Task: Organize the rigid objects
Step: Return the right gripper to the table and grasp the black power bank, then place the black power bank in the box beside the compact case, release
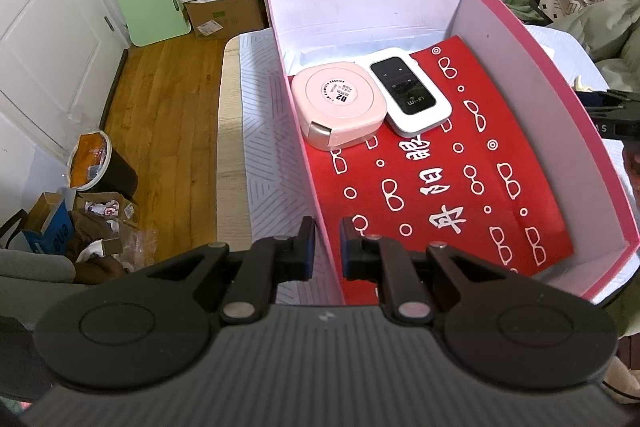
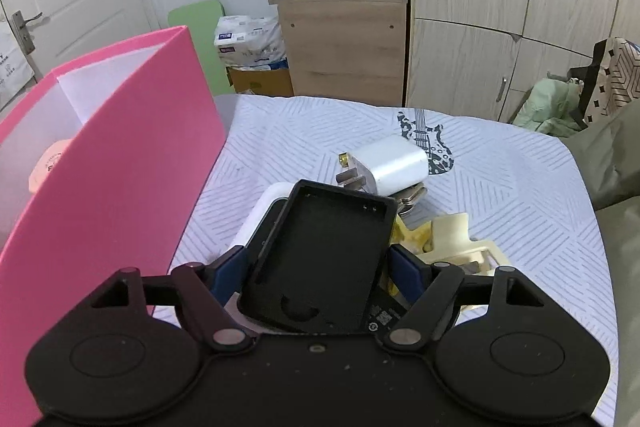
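Observation:
A pink box [image 1: 576,95] with a white inside stands on the table. In it lie a red sheet with white glasses printed on it [image 1: 460,179], a pink rounded case [image 1: 340,103] and a white Wi-Fi device [image 1: 404,91]. My left gripper [image 1: 327,229] is shut on the box's near left wall. In the right wrist view the box [image 2: 112,167] rises at the left. My right gripper [image 2: 316,251] stands wide around a black rectangular case [image 2: 320,251], with a thin gap at the right pad. The case lies tilted on a pile with a white charger plug [image 2: 396,163].
A cream plastic piece [image 2: 452,231] and a white object [image 2: 272,203] lie under and beside the black case on the striped tablecloth [image 2: 520,195]. Beyond the table stand a wooden shelf unit [image 2: 340,47] and wardrobe doors. Bins and cardboard clutter the floor [image 1: 100,187] at the left.

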Action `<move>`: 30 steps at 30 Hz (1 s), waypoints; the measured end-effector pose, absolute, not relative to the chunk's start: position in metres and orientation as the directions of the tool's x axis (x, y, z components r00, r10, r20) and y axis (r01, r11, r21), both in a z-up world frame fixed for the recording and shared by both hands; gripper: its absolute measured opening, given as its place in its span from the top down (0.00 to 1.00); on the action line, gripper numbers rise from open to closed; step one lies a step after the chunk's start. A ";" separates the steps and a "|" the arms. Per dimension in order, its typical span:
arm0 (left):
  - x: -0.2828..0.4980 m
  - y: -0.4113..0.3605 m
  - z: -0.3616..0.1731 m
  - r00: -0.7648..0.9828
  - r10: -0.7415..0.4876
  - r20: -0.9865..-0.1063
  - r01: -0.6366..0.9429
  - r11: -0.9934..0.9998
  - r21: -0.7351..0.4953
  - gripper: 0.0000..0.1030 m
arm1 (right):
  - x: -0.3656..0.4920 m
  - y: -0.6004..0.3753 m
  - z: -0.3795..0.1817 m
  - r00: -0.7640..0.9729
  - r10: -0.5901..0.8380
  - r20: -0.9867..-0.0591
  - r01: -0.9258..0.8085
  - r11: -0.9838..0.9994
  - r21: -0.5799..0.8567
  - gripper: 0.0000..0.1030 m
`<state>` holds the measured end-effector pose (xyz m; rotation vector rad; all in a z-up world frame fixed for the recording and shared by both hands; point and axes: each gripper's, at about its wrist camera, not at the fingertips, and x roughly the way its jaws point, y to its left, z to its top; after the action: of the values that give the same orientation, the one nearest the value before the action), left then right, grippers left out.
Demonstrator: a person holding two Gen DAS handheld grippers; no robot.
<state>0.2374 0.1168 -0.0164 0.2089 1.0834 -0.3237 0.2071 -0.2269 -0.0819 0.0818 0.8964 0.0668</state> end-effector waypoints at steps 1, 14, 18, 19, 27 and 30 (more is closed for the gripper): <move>0.237 0.117 -0.017 0.428 -0.156 -0.890 0.358 0.934 0.009 0.89 | 0.206 -0.226 -0.082 0.626 0.094 -0.774 -0.033 0.995 0.094 0.27; 0.238 0.116 -0.018 0.426 -0.157 -0.891 0.355 0.935 0.005 0.89 | 0.206 -0.223 -0.076 0.597 0.140 -0.790 -0.105 0.990 0.096 0.33; 0.238 0.117 -0.017 0.428 -0.158 -0.890 0.354 0.935 0.004 0.89 | 0.199 -0.221 -0.071 0.619 0.155 -0.770 -0.137 0.987 0.089 0.33; 0.238 0.117 -0.017 0.427 -0.159 -0.890 0.355 0.935 0.003 0.89 | 0.196 -0.221 -0.069 0.619 0.168 -0.767 -0.144 0.985 0.099 0.33; 0.240 0.122 -0.017 0.418 -0.174 -0.892 0.347 0.938 -0.020 0.89 | 0.168 -0.220 -0.042 0.664 0.181 -0.725 -0.157 0.982 0.101 0.33; 0.239 0.122 -0.017 0.422 -0.174 -0.890 0.351 0.936 -0.017 0.89 | 0.158 -0.217 -0.024 0.690 0.182 -0.700 -0.172 0.981 0.086 0.33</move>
<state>0.2388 0.1217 -0.0165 0.1820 1.0879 -0.3315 0.1585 -0.2168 -0.0237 0.0138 0.7845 0.1982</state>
